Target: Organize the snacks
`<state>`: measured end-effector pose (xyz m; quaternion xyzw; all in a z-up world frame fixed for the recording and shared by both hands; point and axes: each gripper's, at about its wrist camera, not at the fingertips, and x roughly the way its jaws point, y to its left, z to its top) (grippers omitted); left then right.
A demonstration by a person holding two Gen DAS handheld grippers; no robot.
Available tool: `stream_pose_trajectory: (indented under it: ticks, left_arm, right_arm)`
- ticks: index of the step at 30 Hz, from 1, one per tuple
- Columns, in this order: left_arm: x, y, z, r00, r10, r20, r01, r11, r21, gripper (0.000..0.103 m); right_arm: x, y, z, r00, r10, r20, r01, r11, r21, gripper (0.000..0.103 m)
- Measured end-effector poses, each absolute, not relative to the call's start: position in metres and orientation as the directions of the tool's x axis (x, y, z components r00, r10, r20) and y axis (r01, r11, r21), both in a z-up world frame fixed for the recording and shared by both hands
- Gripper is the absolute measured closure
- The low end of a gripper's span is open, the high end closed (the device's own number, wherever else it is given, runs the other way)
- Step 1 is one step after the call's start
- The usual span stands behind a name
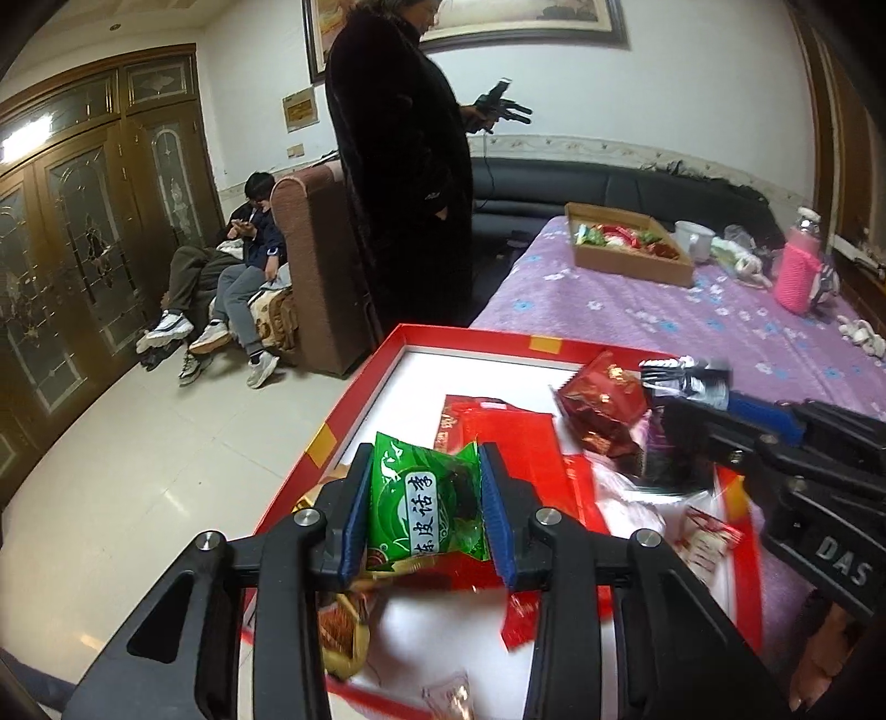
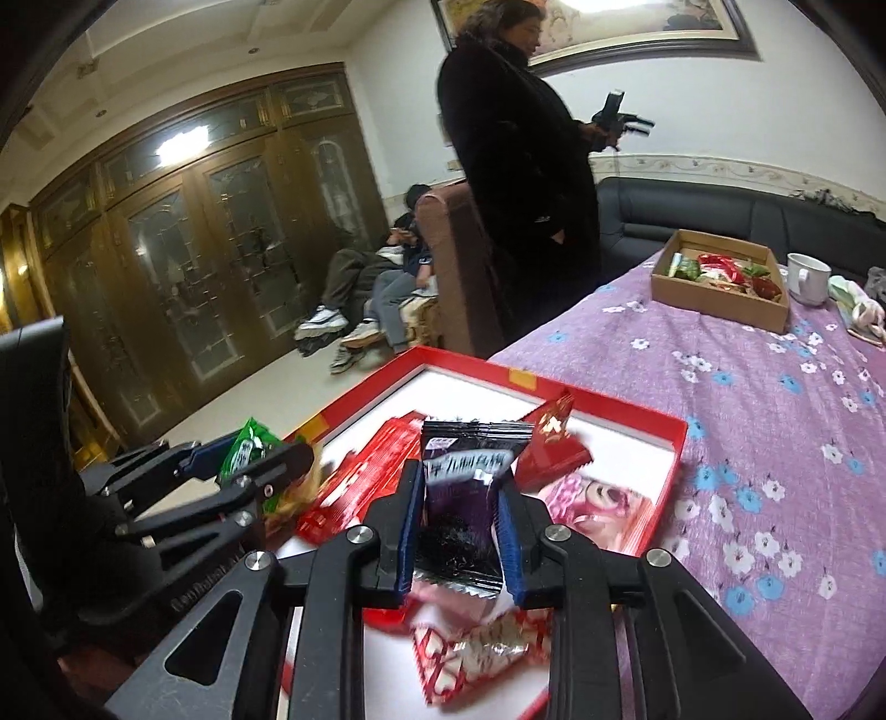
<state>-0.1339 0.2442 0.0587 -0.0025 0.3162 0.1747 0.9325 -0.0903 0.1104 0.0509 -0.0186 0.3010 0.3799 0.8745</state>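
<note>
Left wrist view: left gripper (image 1: 425,501) clamps a green plastic snack packet (image 1: 423,504); right gripper (image 2: 455,531) grips a black-purple foil packet (image 2: 462,498), both raised above the red cardboard tray (image 2: 678,443), likely for sorting.

Green plastic snack packet with white label (image 1: 423,498), black-and-purple foil snack packet (image 2: 462,487), red-rimmed white-floored cardboard tray (image 1: 387,354), purple cloth with white and blue flowers (image 2: 775,443)

A home living room: black sofa (image 2: 720,216), wooden glass-paned doors (image 2: 183,266), framed painting (image 2: 637,33).
</note>
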Motion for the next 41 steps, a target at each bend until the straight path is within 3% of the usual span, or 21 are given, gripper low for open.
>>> stream_pose_trajectory:
  ticks: [2,5,11,24,41]
  left_arm:
    - [-0.129,0.249,0.056,0.722,0.327,-0.610,-0.342,0.935,0.096,0.060]
    - [-0.135,0.251,0.056,0.719,0.321,-0.616,-0.356,0.932,0.071,0.043]
    - [-0.156,0.234,0.072,0.755,0.299,-0.583,-0.335,0.941,0.049,0.020]
    - [-0.171,0.195,0.103,0.752,0.392,-0.529,-0.379,0.915,0.140,0.018]
    - [-0.171,0.193,0.103,0.765,0.390,-0.511,-0.378,0.916,0.134,0.018]
  right_arm:
    - [-0.089,0.113,0.052,0.544,0.640,-0.542,-0.672,0.720,0.176,0.072]
    - [-0.091,0.107,0.056,0.580,0.625,-0.523,-0.658,0.737,0.151,0.053]
    - [-0.100,0.083,0.057,0.585,0.636,-0.503,-0.652,0.738,0.174,0.052]
    - [-0.147,0.042,0.071,0.570,0.698,-0.434,-0.695,0.691,0.197,0.036]
    - [-0.139,0.043,0.066,0.548,0.712,-0.438,-0.694,0.680,0.237,0.036]
